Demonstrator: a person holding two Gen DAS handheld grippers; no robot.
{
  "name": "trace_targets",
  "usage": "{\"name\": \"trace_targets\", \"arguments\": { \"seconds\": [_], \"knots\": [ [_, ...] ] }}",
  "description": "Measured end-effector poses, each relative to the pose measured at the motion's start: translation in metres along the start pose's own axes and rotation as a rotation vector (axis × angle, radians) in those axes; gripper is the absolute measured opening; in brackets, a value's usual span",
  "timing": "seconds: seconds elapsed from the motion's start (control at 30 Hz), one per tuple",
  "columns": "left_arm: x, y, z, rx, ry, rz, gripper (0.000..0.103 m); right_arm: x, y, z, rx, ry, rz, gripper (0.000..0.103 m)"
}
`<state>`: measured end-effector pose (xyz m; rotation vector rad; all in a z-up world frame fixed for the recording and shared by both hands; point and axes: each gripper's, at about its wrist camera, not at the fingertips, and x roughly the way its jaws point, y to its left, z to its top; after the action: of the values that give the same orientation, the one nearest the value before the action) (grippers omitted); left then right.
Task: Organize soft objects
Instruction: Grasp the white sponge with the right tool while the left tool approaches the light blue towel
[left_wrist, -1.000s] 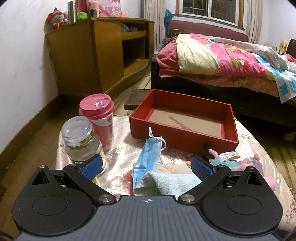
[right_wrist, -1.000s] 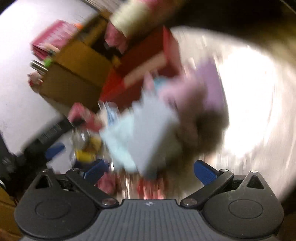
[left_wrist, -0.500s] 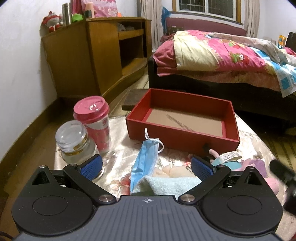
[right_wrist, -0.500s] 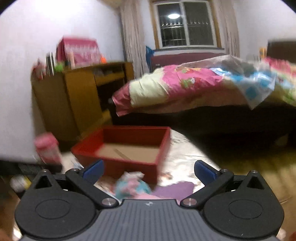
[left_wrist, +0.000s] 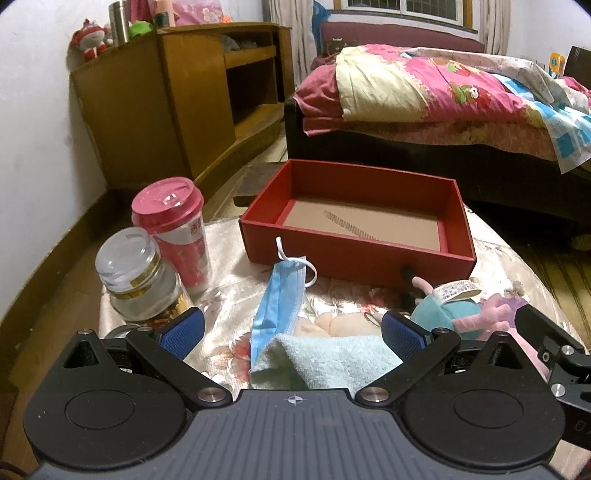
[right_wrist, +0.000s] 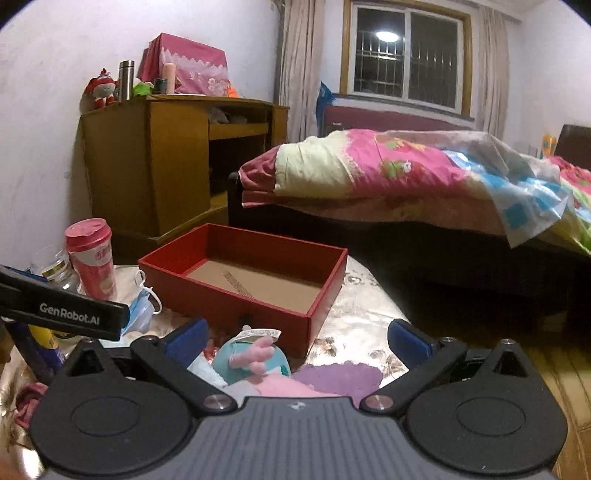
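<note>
An open, empty red box (left_wrist: 360, 236) (right_wrist: 243, 284) sits at the far side of a small table. In front of it lie a blue face mask (left_wrist: 280, 295) (right_wrist: 138, 314), a light blue towel (left_wrist: 328, 363), a beige soft item (left_wrist: 340, 323), and a teal and pink plush toy (left_wrist: 454, 312) (right_wrist: 255, 360) on purple cloth (right_wrist: 340, 376). My left gripper (left_wrist: 291, 334) is open just above the towel. My right gripper (right_wrist: 295, 338) is open over the plush toy.
A pink lidded cup (left_wrist: 173, 236) (right_wrist: 90, 256) and a glass jar (left_wrist: 136, 277) stand on the table's left side. A wooden cabinet (left_wrist: 177, 99) stands by the left wall. A bed with a pink quilt (right_wrist: 406, 177) is behind the table. The right gripper's body (left_wrist: 554, 354) shows at the right.
My right gripper swung from a blurred, tilted view to a steady one facing the box, low over the plush toy. My left gripper drew back slightly and rose; the right gripper entered its view.
</note>
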<state>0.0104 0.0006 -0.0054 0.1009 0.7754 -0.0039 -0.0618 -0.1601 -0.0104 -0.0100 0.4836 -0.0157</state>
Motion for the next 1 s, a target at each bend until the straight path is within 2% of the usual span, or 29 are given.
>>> {"name": "trace_targets", "arguments": {
  "seconds": [0.2, 0.4, 0.57, 0.67, 0.83, 1.0],
  "knots": [
    [0.001, 0.002, -0.001, 0.002, 0.013, -0.017, 0.097, 0.014, 0.005, -0.007, -0.043, 0.117, 0.034, 0.079],
    [0.007, -0.001, -0.01, 0.032, 0.064, -0.039, 0.097, 0.024, 0.007, -0.018, -0.071, 0.173, 0.047, 0.079],
    [0.007, -0.003, -0.012, 0.049, 0.072, -0.04, 0.097, 0.031, 0.007, -0.02, -0.077, 0.22, 0.05, 0.078],
    [0.01, 0.001, -0.013, 0.039, 0.093, -0.044, 0.097, 0.026, 0.006, -0.021, -0.09, 0.229, 0.048, 0.078],
    [0.009, 0.003, -0.025, 0.092, 0.134, -0.065, 0.097, -0.002, -0.004, -0.025, -0.067, 0.231, 0.08, 0.078],
    [0.006, 0.007, -0.029, 0.083, 0.163, -0.121, 0.097, -0.004, -0.002, -0.037, -0.014, 0.326, 0.207, 0.076]
  ]
}}
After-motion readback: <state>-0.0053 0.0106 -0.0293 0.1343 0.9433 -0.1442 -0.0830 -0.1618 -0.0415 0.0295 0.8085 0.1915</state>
